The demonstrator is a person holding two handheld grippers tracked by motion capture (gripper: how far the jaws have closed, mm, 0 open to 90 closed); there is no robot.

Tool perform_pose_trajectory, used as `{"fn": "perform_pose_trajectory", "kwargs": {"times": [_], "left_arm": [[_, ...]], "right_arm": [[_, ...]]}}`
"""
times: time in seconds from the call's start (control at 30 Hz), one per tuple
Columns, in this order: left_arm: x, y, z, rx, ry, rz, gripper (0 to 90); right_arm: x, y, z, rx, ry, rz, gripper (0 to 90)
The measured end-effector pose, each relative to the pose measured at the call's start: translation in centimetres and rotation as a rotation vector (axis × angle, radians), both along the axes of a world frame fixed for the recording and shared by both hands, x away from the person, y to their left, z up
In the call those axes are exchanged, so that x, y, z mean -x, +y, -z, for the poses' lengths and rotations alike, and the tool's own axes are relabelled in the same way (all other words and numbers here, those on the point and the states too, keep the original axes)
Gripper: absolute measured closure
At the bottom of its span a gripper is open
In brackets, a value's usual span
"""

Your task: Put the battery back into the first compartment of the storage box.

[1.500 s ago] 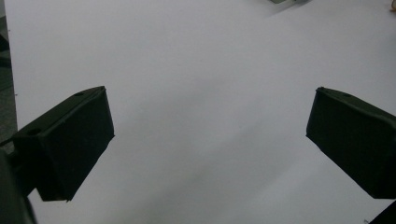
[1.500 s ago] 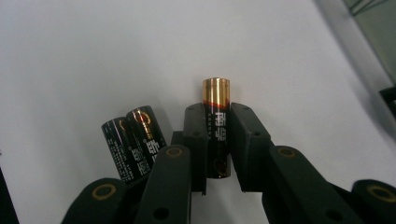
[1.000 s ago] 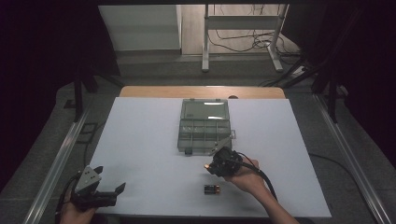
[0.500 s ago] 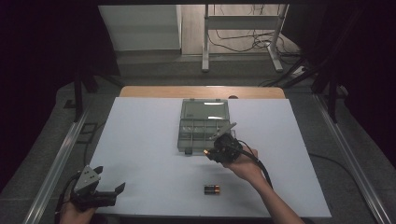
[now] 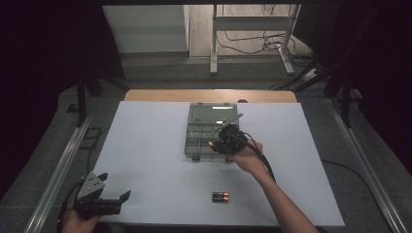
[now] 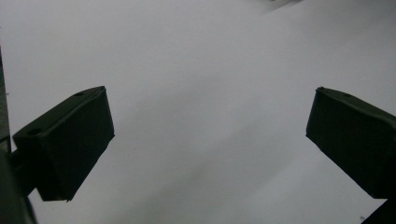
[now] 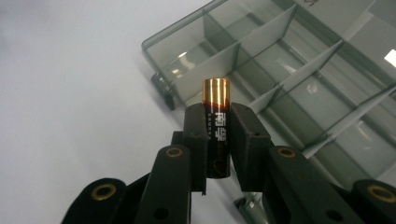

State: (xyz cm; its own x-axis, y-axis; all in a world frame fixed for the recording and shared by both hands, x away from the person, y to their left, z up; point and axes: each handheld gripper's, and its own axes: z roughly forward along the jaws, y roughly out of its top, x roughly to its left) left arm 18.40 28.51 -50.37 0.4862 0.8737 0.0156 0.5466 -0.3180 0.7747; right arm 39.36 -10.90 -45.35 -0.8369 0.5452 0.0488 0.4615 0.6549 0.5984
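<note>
While the right gripper [image 7: 217, 140] has its fingers [image 7: 196, 140] clamped on a battery [image 7: 216, 119], that cell stands upright between the pads, gold cap on top, black wrap with printed characters below, held in the air just over the near edge of the organizer box [image 7: 299, 79]. In the high view the right gripper [image 5: 228, 141] sits above the near-right part of the organizer box [image 5: 210, 131], which lies open around the bench middle, toward the far edge. Judged progress: one cell picked and almost delivered, not yet dropped in a compartment; the compartments I can see look empty, though glare hides some. Left to do: release this one, then fetch the pair of batteries [image 5: 220, 197] lying side by side near the near edge of the bench [image 5: 145, 145], right of centre. Left gripper [image 5: 104, 204] rests at the near-left corner, its fingers [image 6: 70, 140] wide apart with nothing between them, bare bench under them. Materials: box is smoky translucent plastic, rectangular, thin dividers, small latches on the near wall; battery is a smooth glossy cylinder; fingers are matte black blocks with brass rivets on the linkage; bench top is a flat matte white sheet.
</note>
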Motion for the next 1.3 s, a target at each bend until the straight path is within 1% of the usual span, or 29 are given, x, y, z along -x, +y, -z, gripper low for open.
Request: {"fn": "perform_pose_trajectory", "kwargs": {"times": [0.1,0.4,0.43,0.5,0.6,0.7,0.73,0.77,0.8,0.87,0.93,1.2,1.3], "left_arm": [[0.0,0.0,0.0,0.0,0.001,0.002,1.6],[-0.1,0.0,0.0,-0.002,0.006,0.006,1.6],[-0.1,0.0,0.0,-0.001,0.006,0.007,1.6],[-0.1,0.0,0.0,0.001,0.007,0.007,1.6],[-0.1,0.0,0.0,0.002,0.009,0.009,1.6],[-0.1,0.0,0.0,0.004,0.01,0.01,1.6],[-0.1,0.1,0.0,0.004,0.01,0.01,1.6],[-0.1,0.1,0.0,0.005,0.01,0.011,1.6],[-0.1,0.1,0.0,0.005,0.01,0.011,1.6],[-0.1,0.1,0.0,0.007,0.011,0.011,1.6],[-0.1,0.1,0.0,0.005,0.012,0.011,1.6],[-0.1,0.1,0.0,0.005,0.013,0.013,1.6],[-0.1,0.1,0.0,0.006,0.013,0.014,1.6]], "right_arm": [[-0.3,0.2,0.0,-0.005,0.003,0.005,76.4],[-2.2,1.7,-0.5,-0.017,-0.005,0.022,76.4],[-2.2,1.7,-0.5,-0.017,-0.005,0.022,76.4],[-2.9,2.3,-0.7,-0.021,-0.012,0.028,76.4],[-3.3,2.7,-0.7,-0.021,-0.013,0.033,76.4],[-4.1,3.5,-0.6,-0.017,-0.016,0.04,76.4],[-4.1,3.5,-0.6,-0.017,-0.016,0.04,76.4],[-4.5,3.9,-0.6,-0.014,-0.013,0.045,76.4],[-4.5,3.9,-0.6,-0.014,-0.013,0.045,76.4],[-5.0,4.5,-0.5,-0.01,-0.01,0.052,76.3],[-5.2,4.8,-0.4,-0.006,-0.011,0.052,76.4],[-6.3,6.8,0.1,0.02,-0.007,0.058,76.3],[-6.5,7.2,0.3,0.026,-0.006,0.06,76.4]]}}
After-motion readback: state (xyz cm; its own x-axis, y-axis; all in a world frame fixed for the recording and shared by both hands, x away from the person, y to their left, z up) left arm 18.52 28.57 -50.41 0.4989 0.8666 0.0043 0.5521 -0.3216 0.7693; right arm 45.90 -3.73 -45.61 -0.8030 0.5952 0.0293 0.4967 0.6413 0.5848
